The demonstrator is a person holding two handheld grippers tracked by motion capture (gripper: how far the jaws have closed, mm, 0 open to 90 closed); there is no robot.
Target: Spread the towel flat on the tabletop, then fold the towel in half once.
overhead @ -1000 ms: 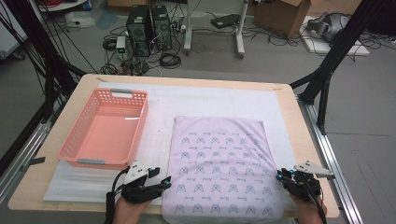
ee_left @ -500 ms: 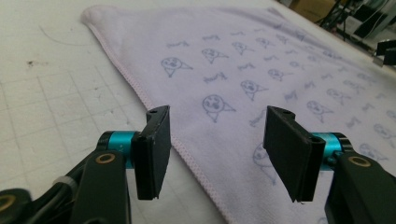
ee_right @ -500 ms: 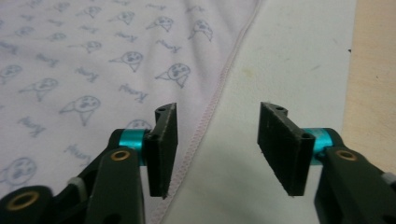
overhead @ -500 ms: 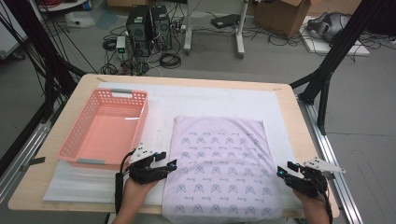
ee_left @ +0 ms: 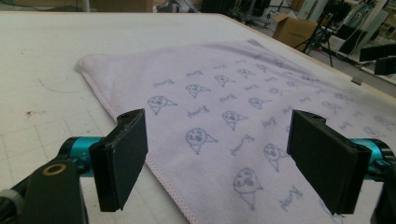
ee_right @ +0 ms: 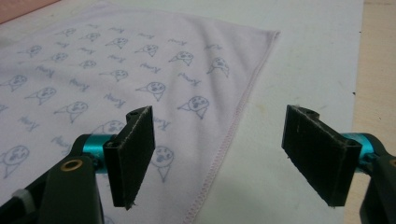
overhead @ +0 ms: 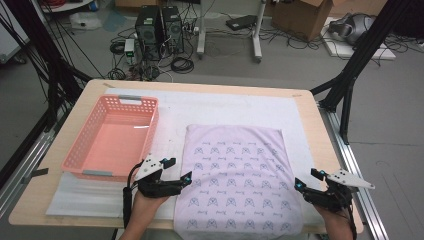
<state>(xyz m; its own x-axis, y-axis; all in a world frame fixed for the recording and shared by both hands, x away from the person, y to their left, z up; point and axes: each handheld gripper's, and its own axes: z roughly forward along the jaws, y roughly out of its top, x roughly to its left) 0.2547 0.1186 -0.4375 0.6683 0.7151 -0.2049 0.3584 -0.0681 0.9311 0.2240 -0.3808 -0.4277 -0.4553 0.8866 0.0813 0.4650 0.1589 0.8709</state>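
Worktop (overhead: 310,107): white mat, pink basket (overhead: 112,137) left. Lilac towel (overhead: 235,185) flat at near edge. Left gripper (overhead: 180,172), right gripper (overhead: 306,180) flank it, fingers just been opening, released, nothing between. Risk: shallow bite at hem, single layer slips, fold skews.

Towel (overhead: 235,185) near edge cut off by frame bottom; towel print motifs too small to read.

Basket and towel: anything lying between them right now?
Nothing: in the high view, bare white mat separates the pink basket from the lilac towel; the open left gripper sits nearer the person.
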